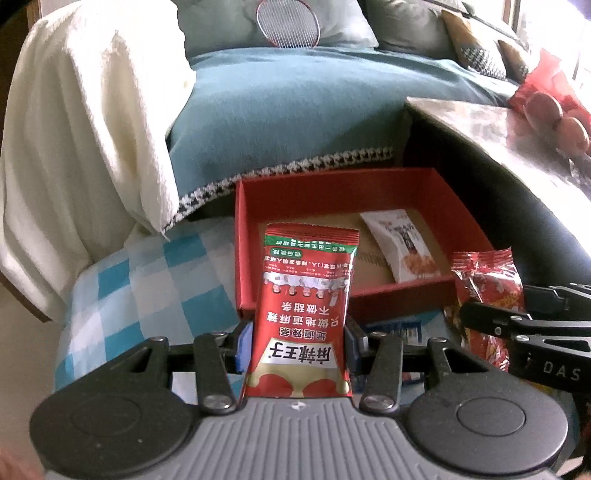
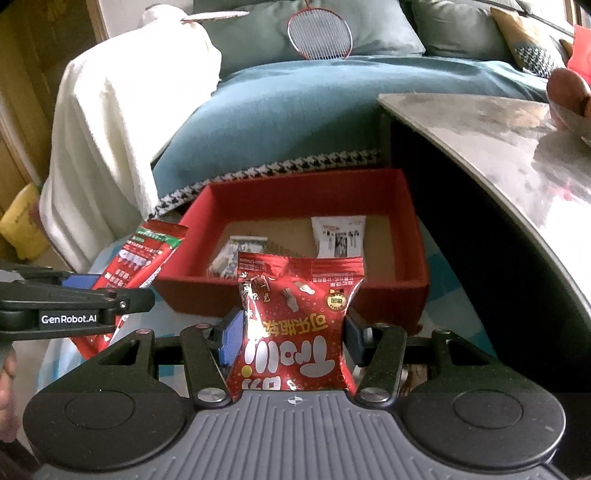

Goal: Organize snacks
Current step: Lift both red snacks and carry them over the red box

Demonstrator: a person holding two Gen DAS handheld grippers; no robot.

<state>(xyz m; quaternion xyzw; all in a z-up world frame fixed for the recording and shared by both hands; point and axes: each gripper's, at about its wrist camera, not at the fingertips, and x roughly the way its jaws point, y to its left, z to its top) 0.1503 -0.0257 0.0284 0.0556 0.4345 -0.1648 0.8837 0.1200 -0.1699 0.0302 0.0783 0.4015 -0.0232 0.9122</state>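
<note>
In the left wrist view, the left gripper (image 1: 299,343) is clamping a tall red spicy-strip packet with a green top band (image 1: 304,314) between its blue pads (image 1: 243,345); the packet is standing upright in the lower centre of the frame, its upper edge overlapping the near wall of the red cardboard box (image 1: 402,291). Inside the box, right of centre, a white snack sachet (image 1: 402,245) is lying on the brown floor. At the lower right edge, the right gripper (image 1: 517,328) is showing from the side with a crinkled red gummy bag (image 1: 487,291) in it.

In the right wrist view, the right gripper (image 2: 291,339) is squeezing that red gummy bag (image 2: 299,325) by its sides, in the lower centre of the frame, in front of the box's near wall (image 2: 388,299). Two sachets are lying on the box floor: a white one (image 2: 340,236) toward the upper right of the interior and a pale, clear-wrapped one (image 2: 236,254) toward the left. At the left edge the left gripper (image 2: 110,295) is reaching in with the spicy-strip packet (image 2: 144,258) tilted, just beside the box's left corner.

The box is sitting on a blue-and-white checked cloth (image 1: 140,288), with a teal sofa cushion (image 1: 288,110) filling the upper middle, a cream blanket (image 1: 85,140) at upper left, a badminton racket (image 2: 319,35) at the top, and a grey marble table (image 2: 498,147) curving down the right side.
</note>
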